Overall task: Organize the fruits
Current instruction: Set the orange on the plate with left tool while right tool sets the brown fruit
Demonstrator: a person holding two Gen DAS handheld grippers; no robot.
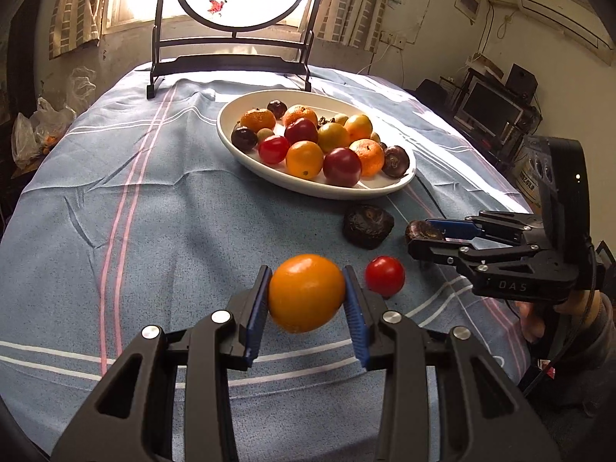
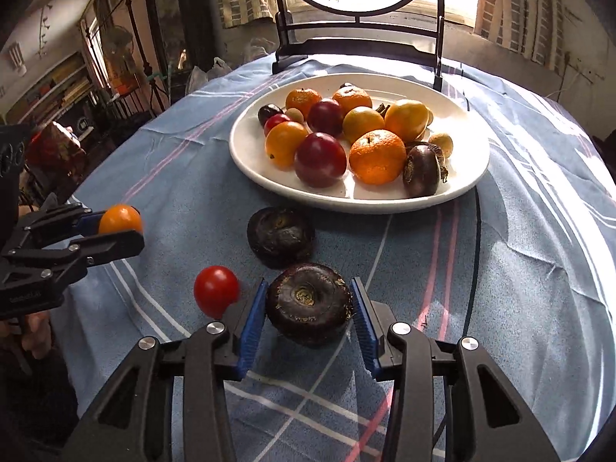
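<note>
My left gripper point(image 1: 307, 292) is shut on an orange tomato point(image 1: 306, 292), held just above the cloth; it also shows in the right wrist view point(image 2: 120, 218). My right gripper point(image 2: 308, 300) is shut on a dark water chestnut point(image 2: 309, 303), seen from the left wrist view point(image 1: 423, 230) too. A red tomato point(image 1: 385, 276) point(image 2: 215, 290) and a second dark chestnut point(image 1: 367, 225) point(image 2: 280, 236) lie on the cloth between the grippers. The white oval plate point(image 1: 400, 186) point(image 2: 246, 154) behind them holds several tomatoes, mandarins and chestnuts.
The table has a blue striped cloth point(image 1: 134, 211). A black-framed round screen point(image 1: 231, 54) stands at the far edge behind the plate. Plastic bags point(image 1: 34, 127) sit off the left side; a monitor and shelves point(image 1: 489, 111) stand at the right.
</note>
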